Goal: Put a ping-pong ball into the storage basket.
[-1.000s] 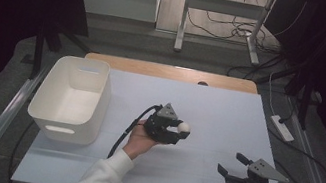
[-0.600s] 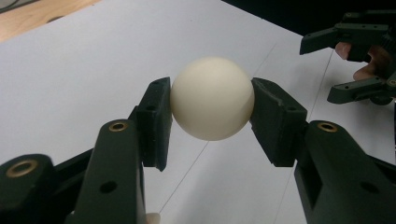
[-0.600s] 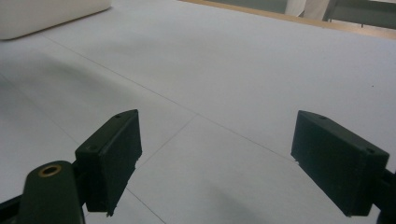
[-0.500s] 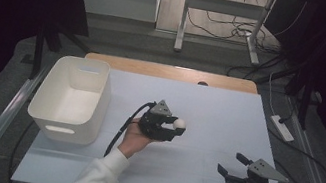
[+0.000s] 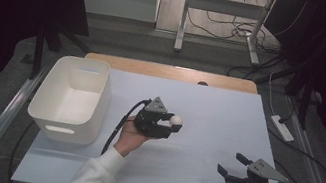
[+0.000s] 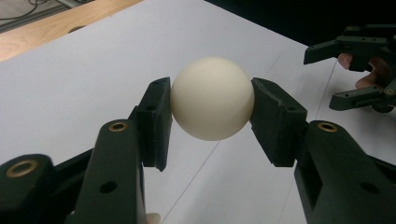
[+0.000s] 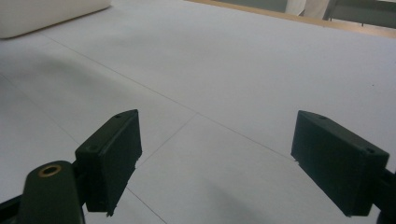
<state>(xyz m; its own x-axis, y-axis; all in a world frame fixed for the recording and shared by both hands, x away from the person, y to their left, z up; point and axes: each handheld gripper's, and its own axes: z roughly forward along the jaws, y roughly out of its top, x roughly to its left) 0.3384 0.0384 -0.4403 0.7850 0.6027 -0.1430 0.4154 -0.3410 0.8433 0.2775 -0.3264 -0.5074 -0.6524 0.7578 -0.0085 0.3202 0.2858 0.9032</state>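
The right gripper (image 5: 233, 170) is held wide open and empty low over the near right of the white table (image 5: 228, 113), the left gripper (image 5: 171, 123) is clamped on a cream ball (image 5: 176, 121) above mid-table, and a white bin (image 5: 71, 98) is set at far left.

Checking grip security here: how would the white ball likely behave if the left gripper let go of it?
The white ball is round and smooth, so it would probably roll across the table. The left gripper touches only its sides, so it may slip.
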